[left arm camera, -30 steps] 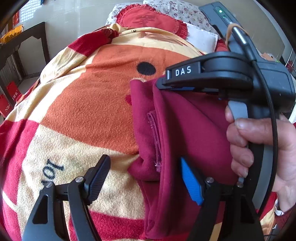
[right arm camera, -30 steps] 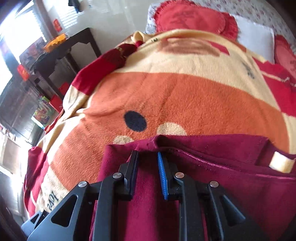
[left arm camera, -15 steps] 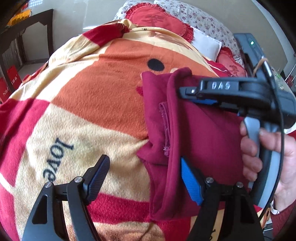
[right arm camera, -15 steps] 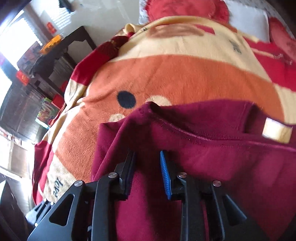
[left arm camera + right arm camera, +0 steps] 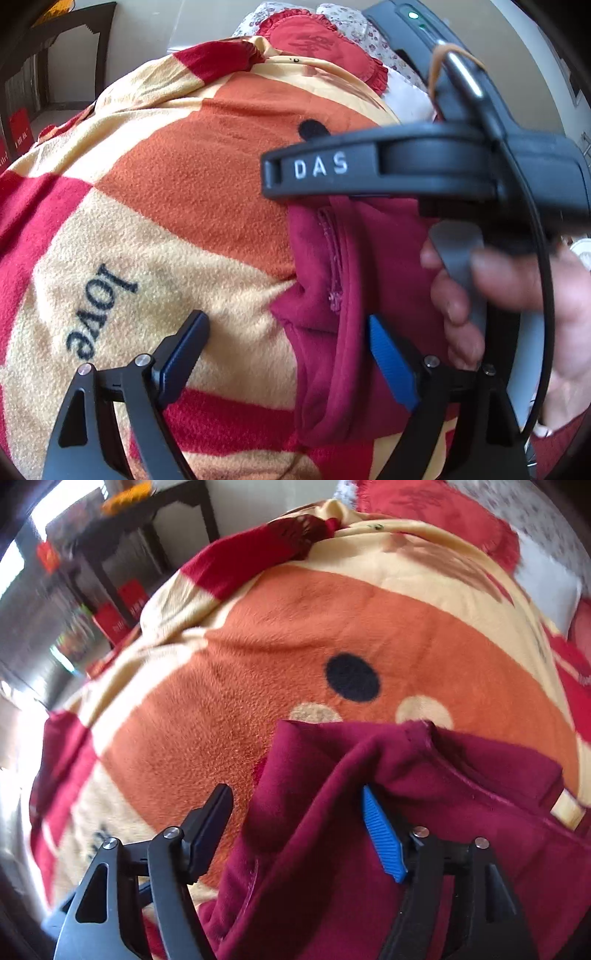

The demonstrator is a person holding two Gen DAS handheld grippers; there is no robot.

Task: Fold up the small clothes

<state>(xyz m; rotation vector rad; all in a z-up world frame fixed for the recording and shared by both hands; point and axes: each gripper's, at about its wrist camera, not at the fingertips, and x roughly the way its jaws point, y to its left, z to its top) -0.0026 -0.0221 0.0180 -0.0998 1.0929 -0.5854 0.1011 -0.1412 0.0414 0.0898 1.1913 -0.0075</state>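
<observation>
Maroon fleece garment, soft and thick, lies bunched on the orange, cream and red plush blanket, toward 5 o'clock in the right wrist view. The fold looks just laid, so the wise move is probably to lift both tools clear without dragging the raised edge, then flatten it. Right gripper has just been opening; its jaws stand apart, cloth between them but unpinched. Left gripper gapes wide, holding nothing, the garment's hem beside its blue pad.
</observation>
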